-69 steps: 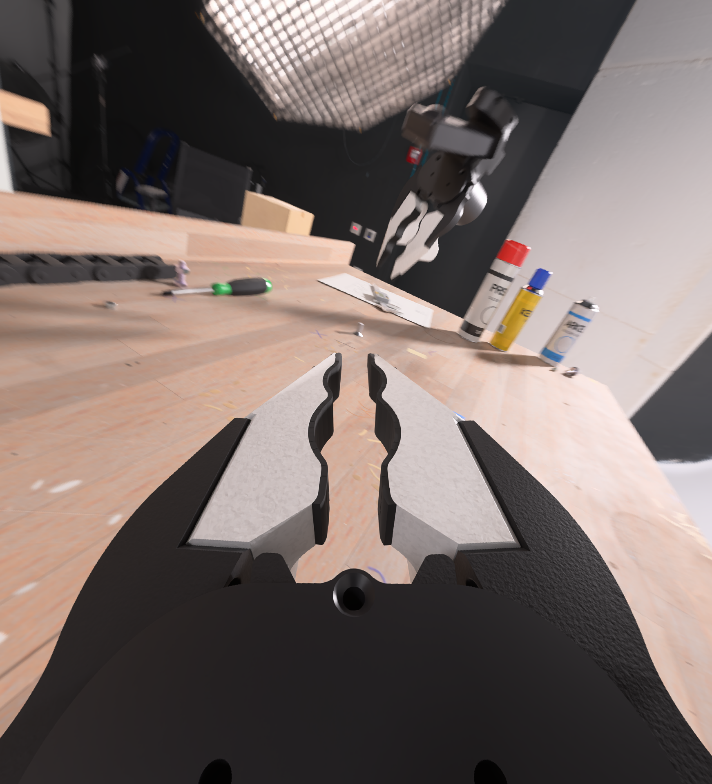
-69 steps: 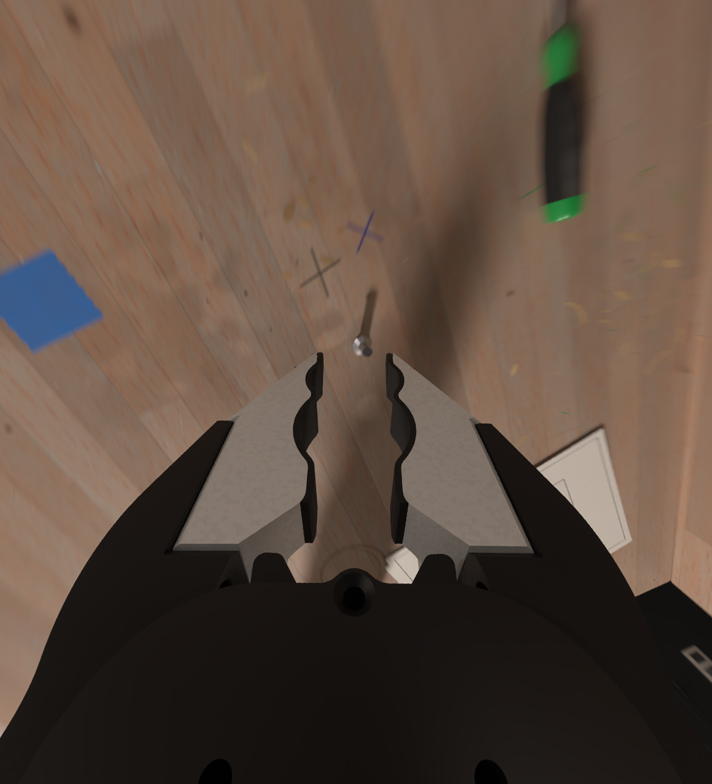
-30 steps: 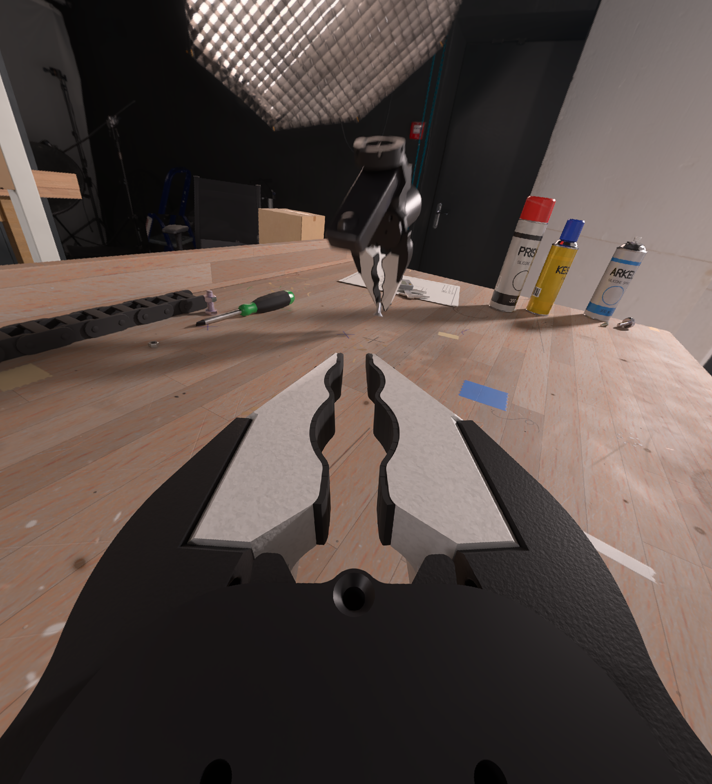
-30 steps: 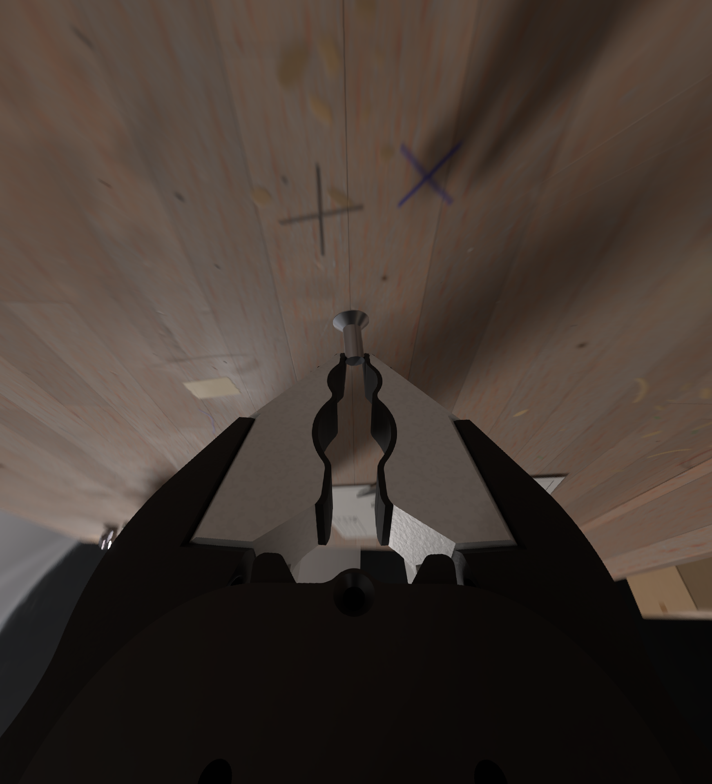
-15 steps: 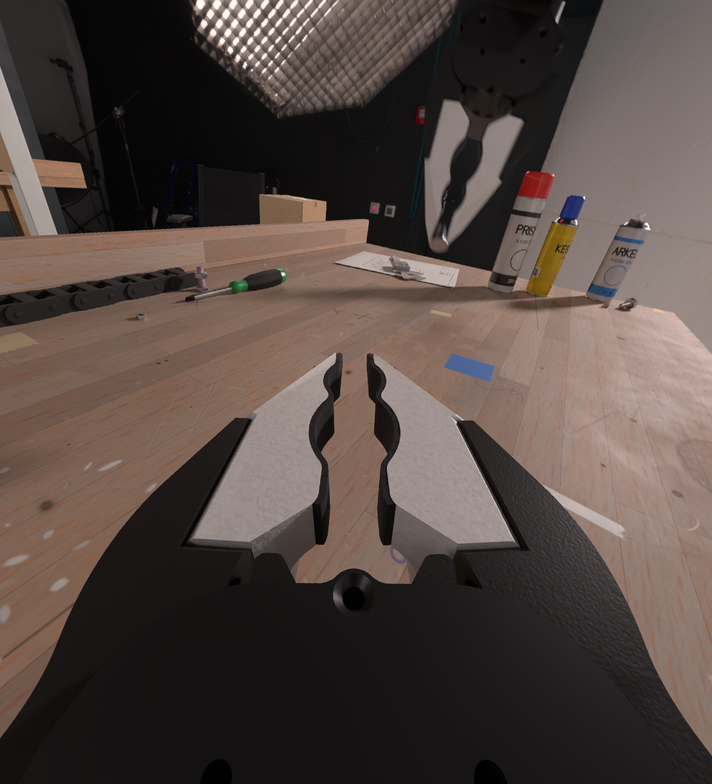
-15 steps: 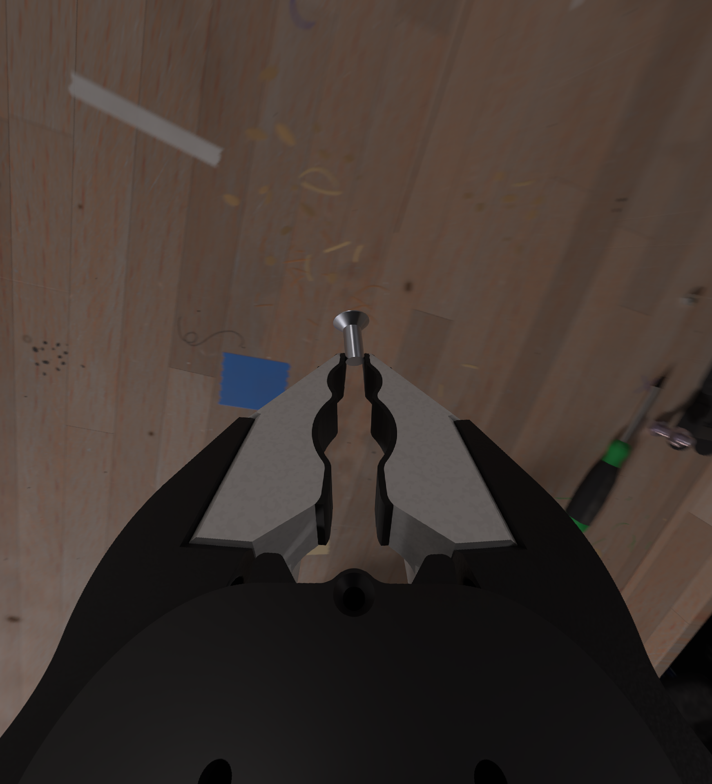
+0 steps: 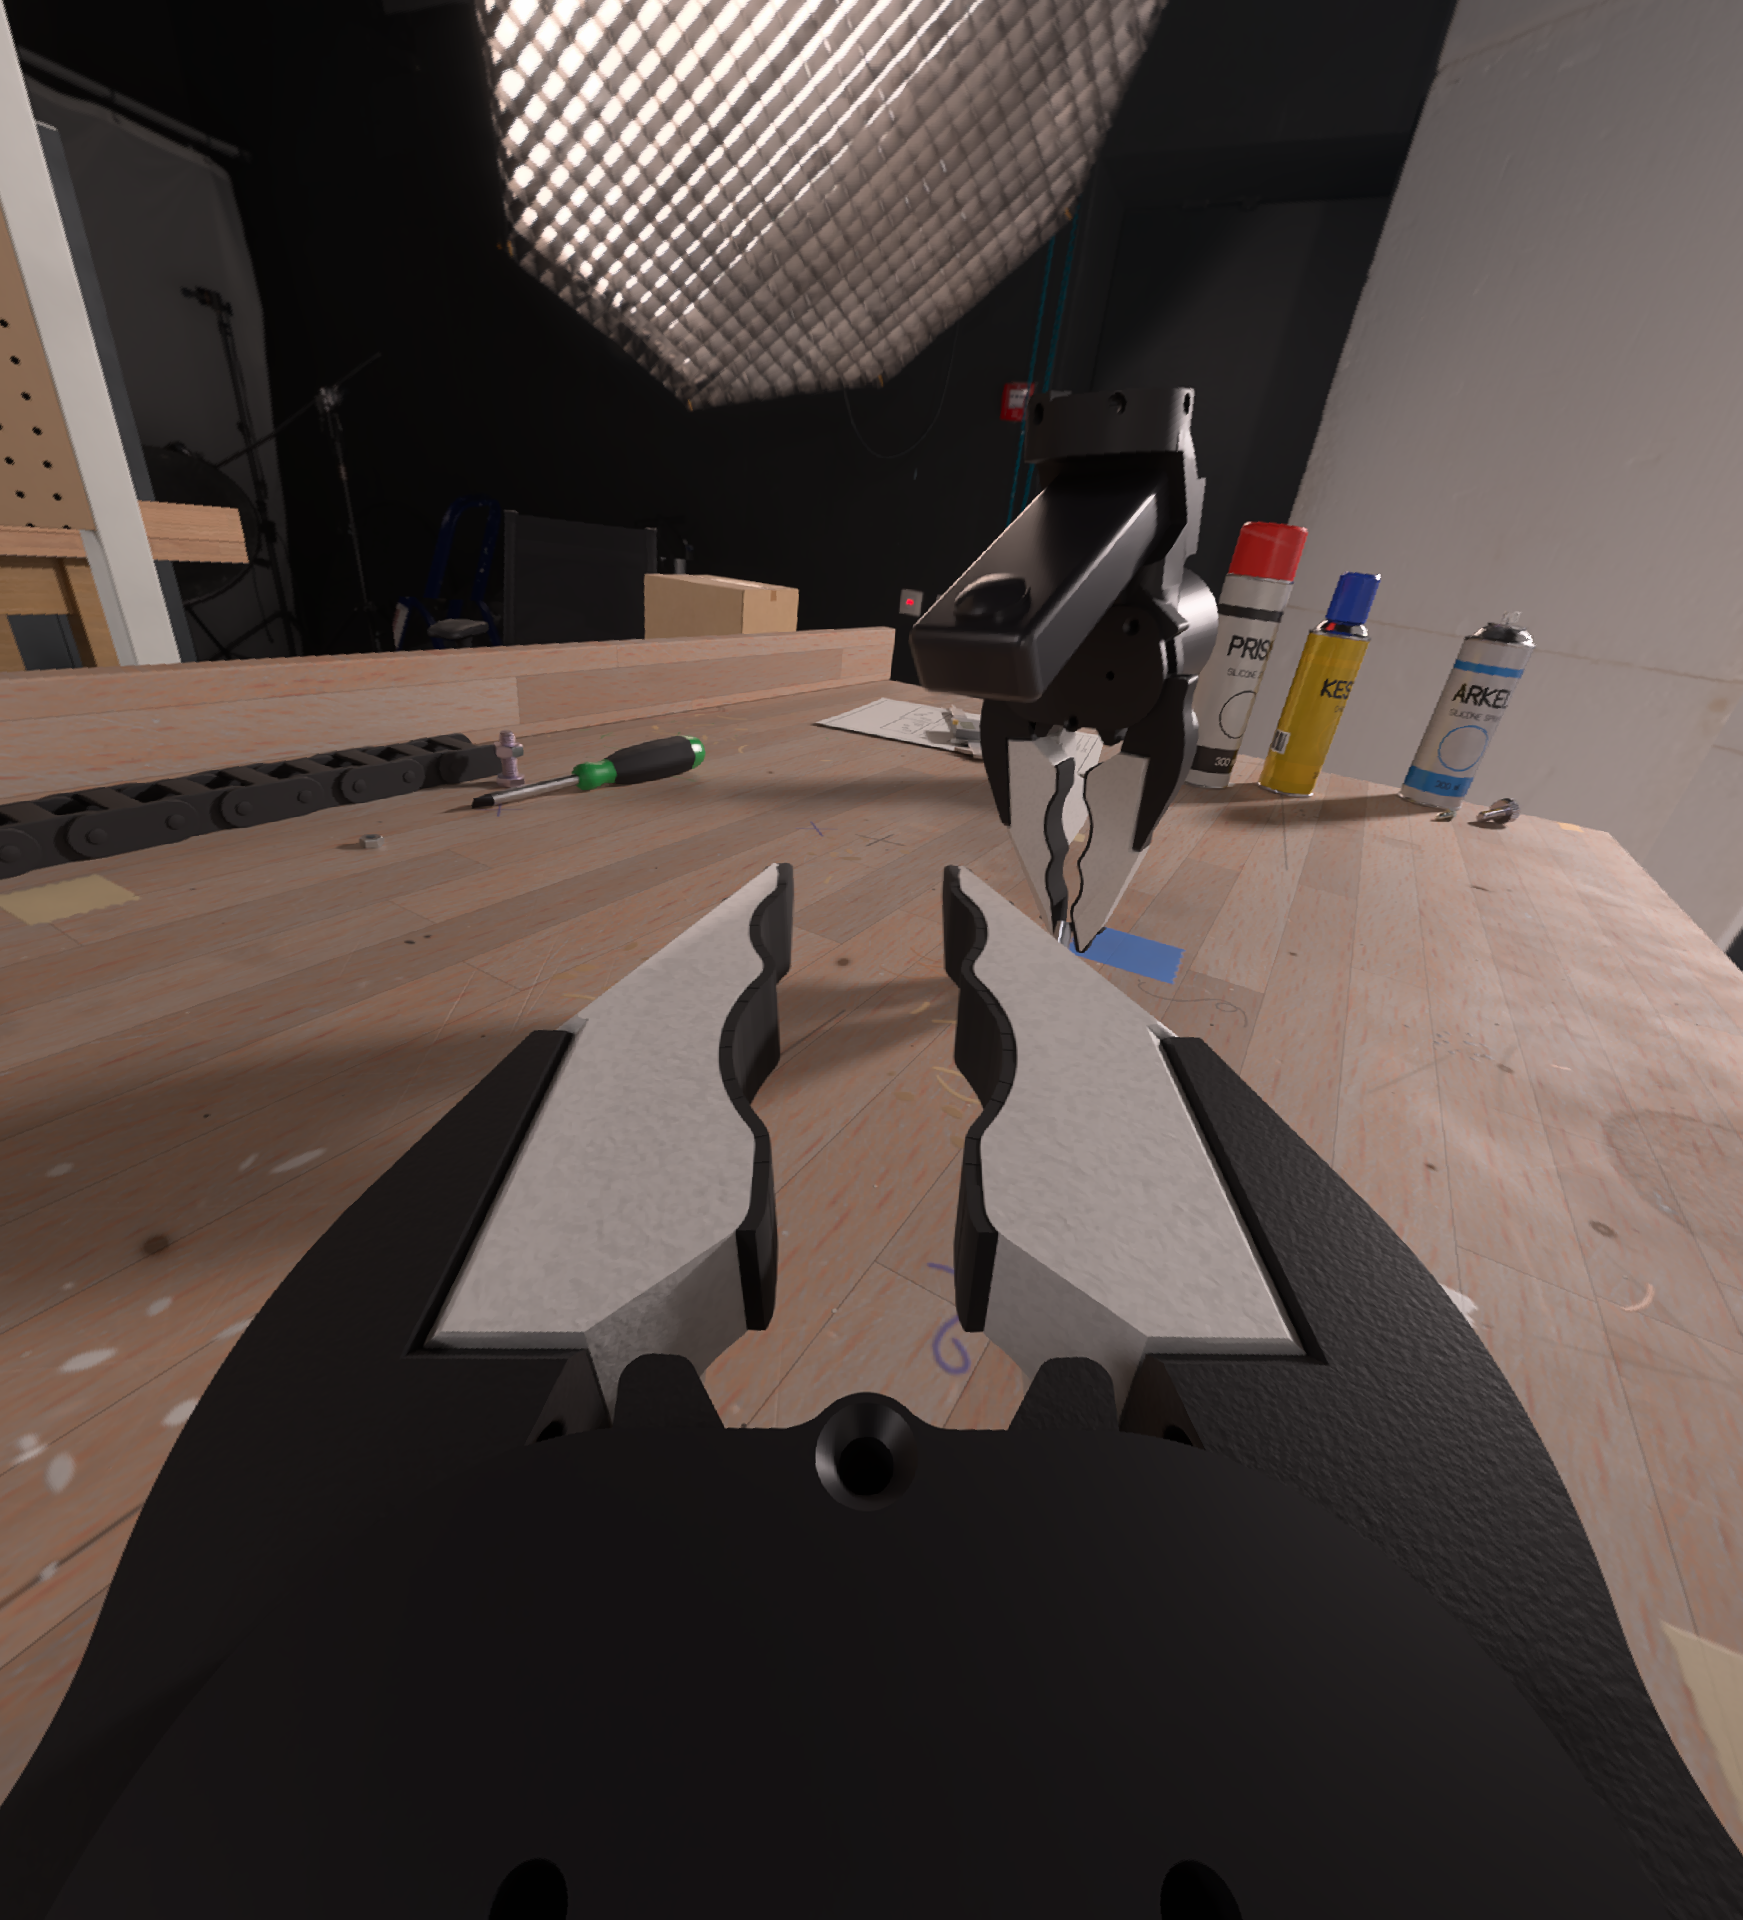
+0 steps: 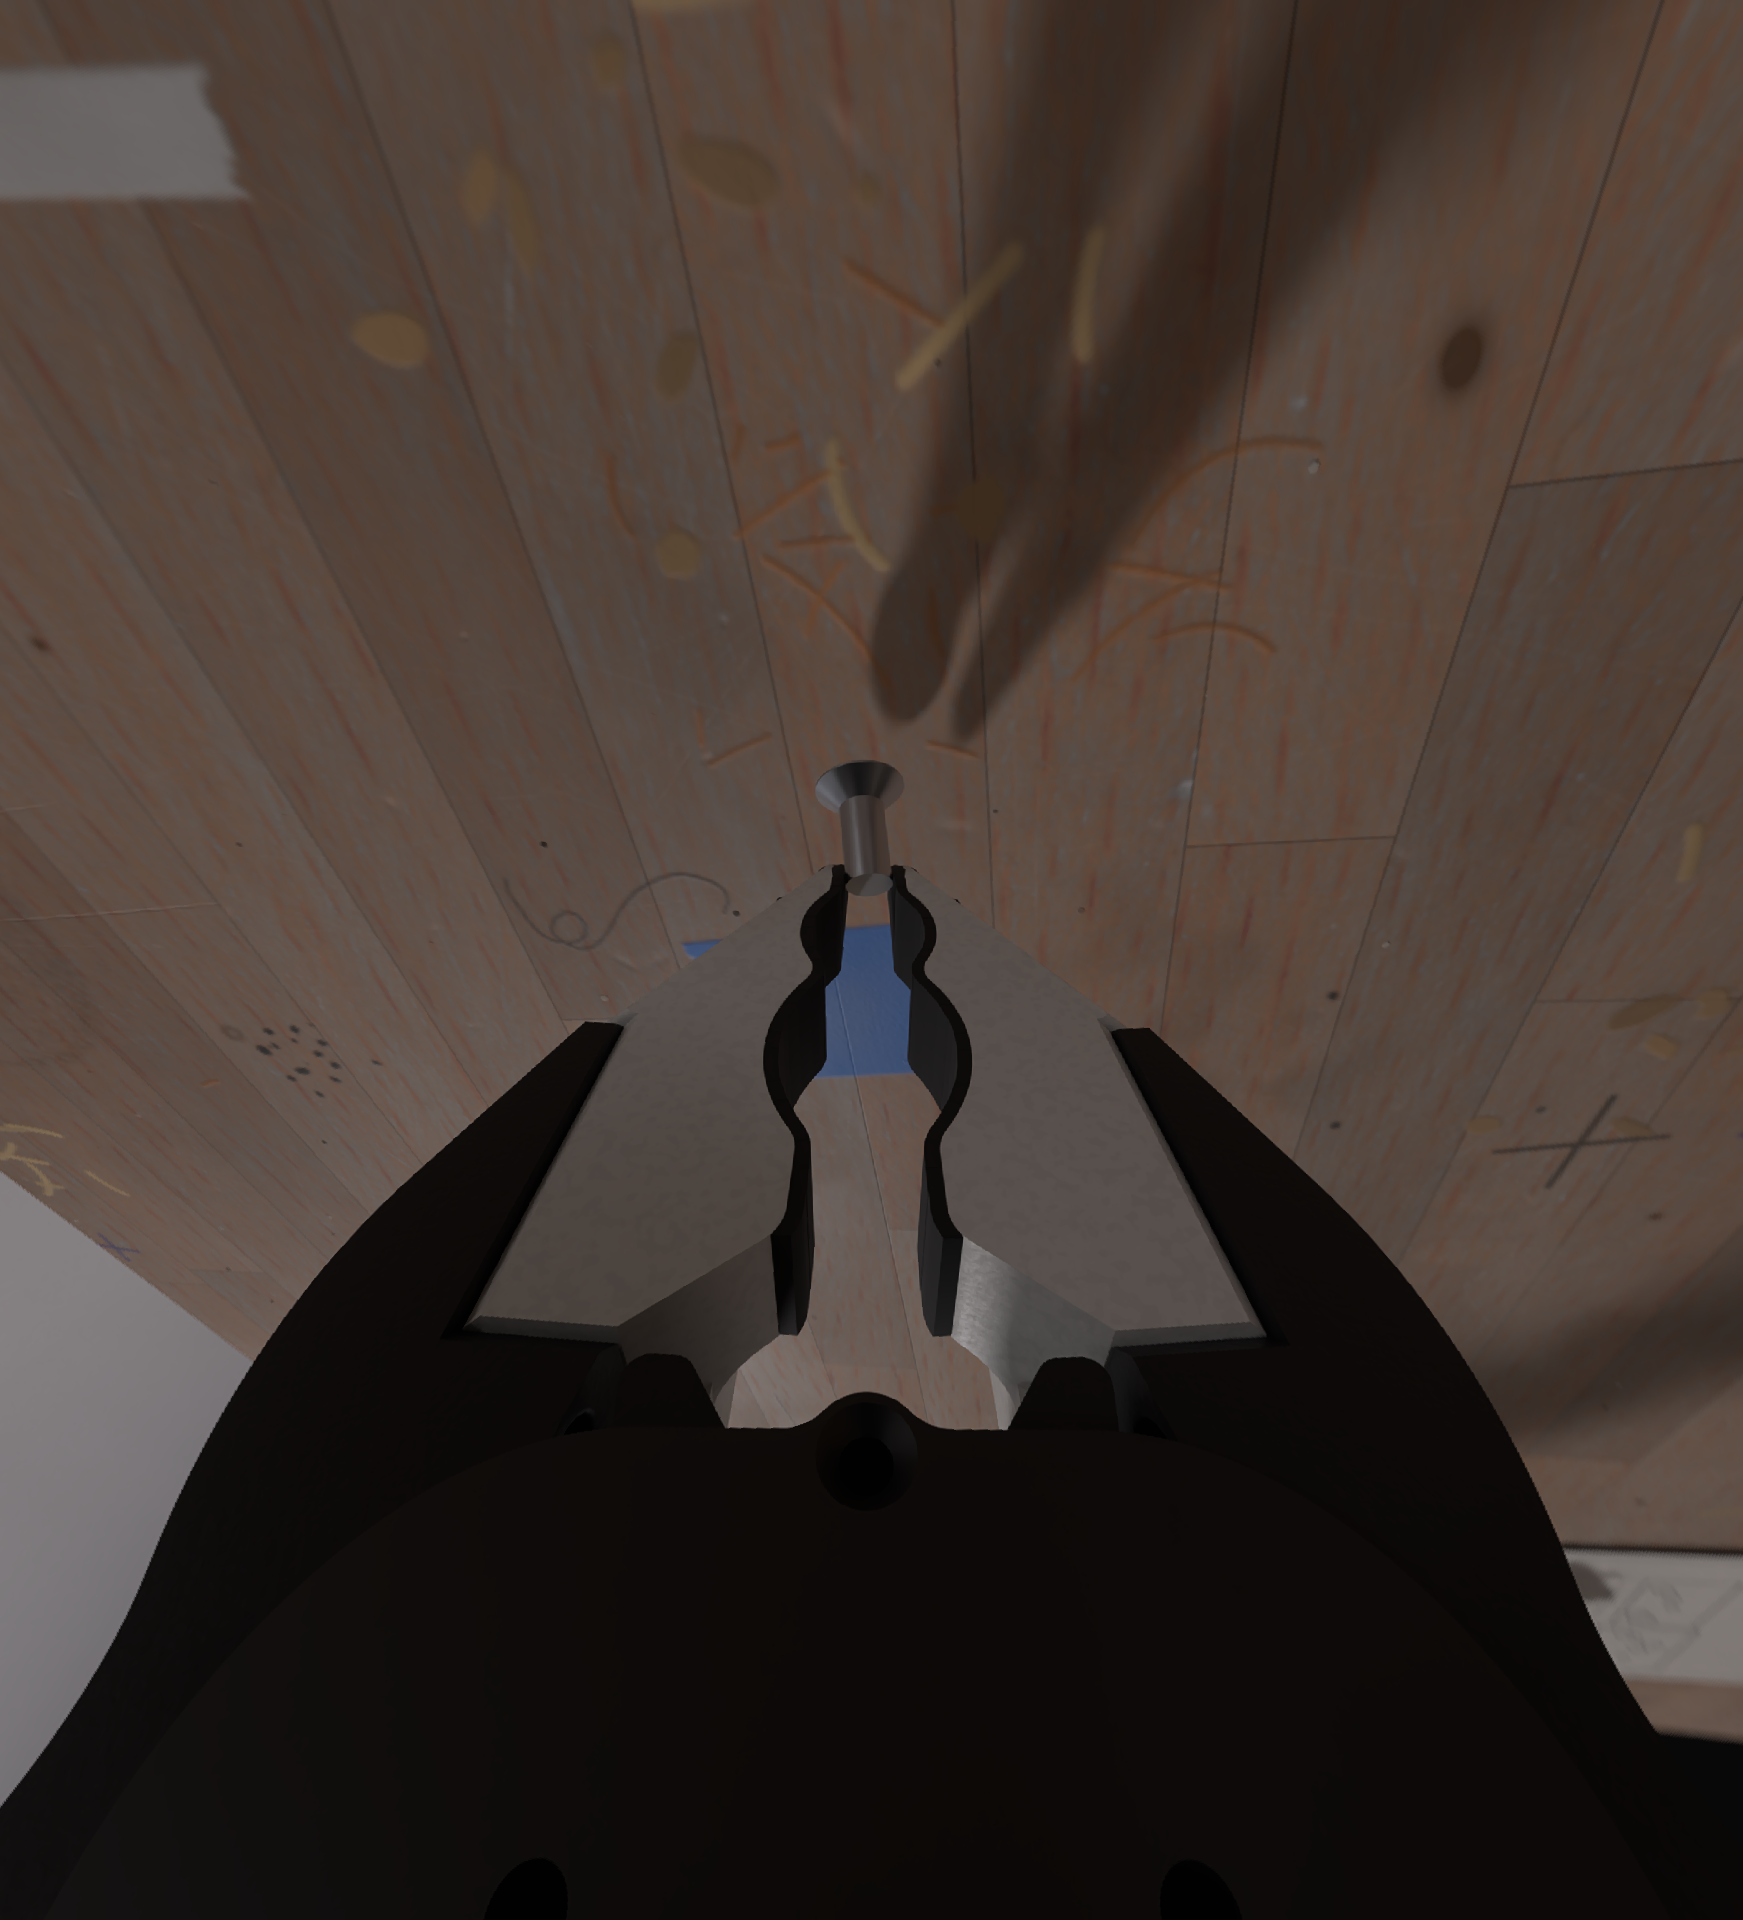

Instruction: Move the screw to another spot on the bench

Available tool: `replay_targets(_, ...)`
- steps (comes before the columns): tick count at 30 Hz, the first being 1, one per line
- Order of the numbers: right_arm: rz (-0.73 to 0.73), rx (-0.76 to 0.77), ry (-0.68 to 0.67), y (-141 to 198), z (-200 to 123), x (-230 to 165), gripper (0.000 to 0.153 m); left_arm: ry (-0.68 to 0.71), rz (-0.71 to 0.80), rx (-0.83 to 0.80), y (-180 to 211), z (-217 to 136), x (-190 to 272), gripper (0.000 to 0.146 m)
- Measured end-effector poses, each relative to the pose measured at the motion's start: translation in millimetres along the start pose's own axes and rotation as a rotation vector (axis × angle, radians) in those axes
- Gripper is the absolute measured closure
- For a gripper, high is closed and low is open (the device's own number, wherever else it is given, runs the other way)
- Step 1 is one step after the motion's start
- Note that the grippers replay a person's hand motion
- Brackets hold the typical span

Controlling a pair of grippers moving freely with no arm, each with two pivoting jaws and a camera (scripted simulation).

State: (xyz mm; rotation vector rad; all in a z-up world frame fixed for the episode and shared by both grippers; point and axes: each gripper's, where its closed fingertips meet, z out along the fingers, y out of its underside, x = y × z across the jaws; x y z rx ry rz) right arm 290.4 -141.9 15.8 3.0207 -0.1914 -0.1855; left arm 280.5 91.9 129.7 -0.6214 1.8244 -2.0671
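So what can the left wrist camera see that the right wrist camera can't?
Only the left wrist view shows the screwdriver, three spray cans, the black chain and its own open left gripper. Only the right wrist view shows the screw clearly, head-first, pinched at the fingertips. Both show the right gripper, the blue tape and the wooden bench.

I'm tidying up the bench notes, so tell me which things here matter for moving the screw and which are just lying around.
Part of the job:
screw
right gripper, shut on the screw's shank
bench

Just lying about:
screwdriver
three spray cans
black chain
blue tape
paper sheet
left gripper, open and empty
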Motion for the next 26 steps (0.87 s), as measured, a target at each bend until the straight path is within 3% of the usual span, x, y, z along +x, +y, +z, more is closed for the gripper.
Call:
replay_targets(5,-0.010,-0.048,0.025,-0.5,4.3,1.8,0.145,0.006,-0.005,0.009,-1.3,-1.6,0.8,0.100)
replay_targets(7,-0.008,-0.054,0.041,-1.3,4.9,3.1,0.145,0.003,-0.008,0.012,-1.8,-2.8,0.2,0.101)
replay_targets(11,-0.005,-0.055,0.034,-3.0,5.6,1.7,0.121,0.003,-0.015,0.019,-2.4,-4.0,-0.3,0.106)
replay_targets(16,-0.008,-0.031,0.052,-4.6,-0.5,3.5,0.120,0.004,-0.015,0.017,-1.6,-3.6,-0.4,0.105)
replay_targets(17,-0.004,-0.019,0.051,-5.2,-1.7,3.6,0.120,0.005,-0.018,0.016,-1.2,-3.3,-0.6,0.101)
replay_targets(19,-0.005,-0.018,0.057,-4.2,-2.9,4.3,0.120,0.007,-0.021,0.012,-0.3,-2.7,-0.6,0.075)
replay_targets(22,0.003,0.005,0.035,-4.2,-2.6,1.4,0.121,0.006,-0.018,0.010,-0.3,-1.4,0.1,0.064)
replay_targets(26,0.013,0.004,0.066,0.2,-2.3,4.5,0.125,0.005,-0.017,0.006,1.8,0.3,0.9,0.063)
